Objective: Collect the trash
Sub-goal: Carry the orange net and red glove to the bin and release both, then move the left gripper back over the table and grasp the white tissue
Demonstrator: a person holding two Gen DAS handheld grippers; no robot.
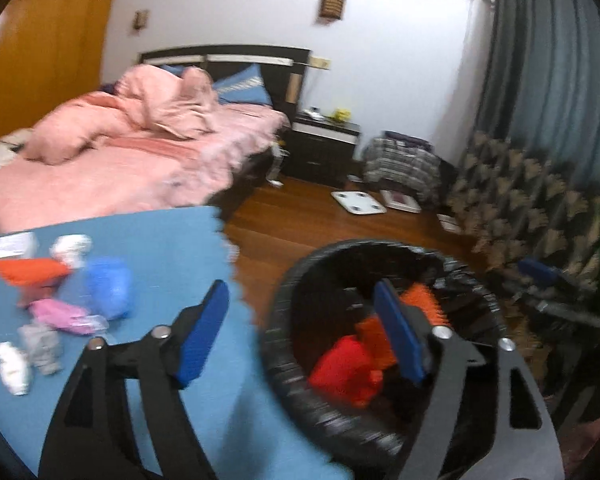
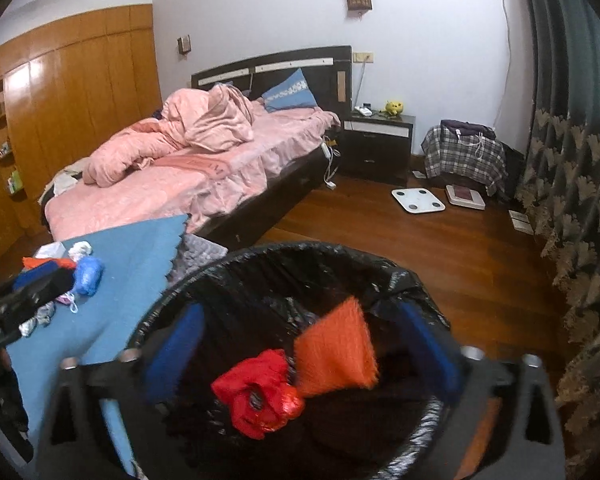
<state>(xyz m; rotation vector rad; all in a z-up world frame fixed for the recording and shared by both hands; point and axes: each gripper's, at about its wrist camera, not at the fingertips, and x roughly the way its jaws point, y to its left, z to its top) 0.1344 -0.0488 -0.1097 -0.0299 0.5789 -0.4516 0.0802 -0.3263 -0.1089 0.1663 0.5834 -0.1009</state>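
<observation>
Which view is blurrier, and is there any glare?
Left wrist: motion blur smears the trash bin rim and the litter on the blue cloth. Right wrist: background sharp, only the falling orange piece blurs; glare streaks the wooden wardrobe. Both show fisheye bending.

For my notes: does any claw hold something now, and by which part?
Nothing is held. The left claw and right claw are open over the bin; the red bag lies loose inside.
</observation>
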